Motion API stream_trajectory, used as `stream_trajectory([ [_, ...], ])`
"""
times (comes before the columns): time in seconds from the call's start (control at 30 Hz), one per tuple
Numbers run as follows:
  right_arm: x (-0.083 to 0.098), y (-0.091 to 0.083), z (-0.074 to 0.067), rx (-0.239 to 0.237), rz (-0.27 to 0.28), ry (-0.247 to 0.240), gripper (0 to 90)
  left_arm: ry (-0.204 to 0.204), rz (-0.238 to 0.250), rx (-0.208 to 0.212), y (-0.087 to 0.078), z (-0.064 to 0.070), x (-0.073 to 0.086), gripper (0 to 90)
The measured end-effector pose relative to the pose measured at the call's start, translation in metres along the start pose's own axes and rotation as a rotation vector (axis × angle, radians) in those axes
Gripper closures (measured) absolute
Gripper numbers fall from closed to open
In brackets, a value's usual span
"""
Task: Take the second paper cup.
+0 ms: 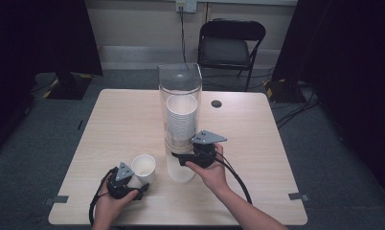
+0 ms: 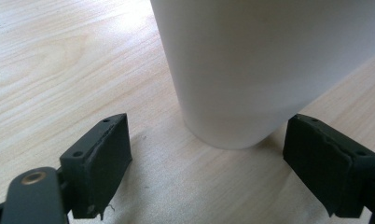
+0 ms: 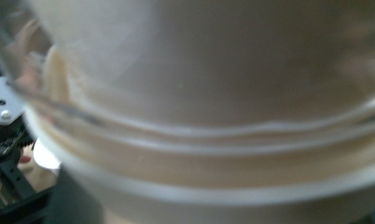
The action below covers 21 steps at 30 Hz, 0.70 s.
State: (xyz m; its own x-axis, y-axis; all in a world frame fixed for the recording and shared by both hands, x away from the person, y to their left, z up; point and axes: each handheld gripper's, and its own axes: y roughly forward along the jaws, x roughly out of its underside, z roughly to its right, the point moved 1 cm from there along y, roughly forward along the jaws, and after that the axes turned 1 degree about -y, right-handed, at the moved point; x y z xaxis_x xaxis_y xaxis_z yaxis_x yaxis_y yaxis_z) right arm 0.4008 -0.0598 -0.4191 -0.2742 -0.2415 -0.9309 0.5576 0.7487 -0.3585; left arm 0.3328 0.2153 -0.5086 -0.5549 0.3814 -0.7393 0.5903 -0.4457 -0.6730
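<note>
Cup (image 1: 143,167) stands upright, mouth up, between our left gripper's (image 1: 126,182) spread jaws, untouched; right gripper's (image 1: 188,156) grip we can't tell.

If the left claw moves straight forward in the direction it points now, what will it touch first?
Most likely the white paper cup. It stands upright on the table directly ahead of the left claw, between the lines of its open jaws, though the exact gap is hard to judge.
</note>
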Motion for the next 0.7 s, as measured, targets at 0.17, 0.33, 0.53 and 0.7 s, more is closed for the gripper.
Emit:
stream_trajectory([
  [0.17, 0.0033, 0.0, 0.0004, 0.001, 0.016, -0.028, 34.8, -0.001, 0.0, 0.001, 0.0, 0.0, 0.0, 14.6],
  [0.33, 0.0062, -0.0007, -0.0025, 0.02, 0.014, -0.07, 35.6, 0.0, 0.001, 0.001, -0.0001, 0.0, 0.0, 14.6],
  [0.53, 0.0084, -0.0003, -0.0013, 0.016, 0.019, -0.088, 36.1, 0.0, 0.001, 0.0, -0.0001, 0.0, 0.0, 14.5],
  [0.7, 0.0092, -0.0005, -0.0014, 0.02, 0.012, -0.099, 36.2, 0.008, -0.001, -0.003, -0.0003, -0.0004, -0.0001, 14.5],
])
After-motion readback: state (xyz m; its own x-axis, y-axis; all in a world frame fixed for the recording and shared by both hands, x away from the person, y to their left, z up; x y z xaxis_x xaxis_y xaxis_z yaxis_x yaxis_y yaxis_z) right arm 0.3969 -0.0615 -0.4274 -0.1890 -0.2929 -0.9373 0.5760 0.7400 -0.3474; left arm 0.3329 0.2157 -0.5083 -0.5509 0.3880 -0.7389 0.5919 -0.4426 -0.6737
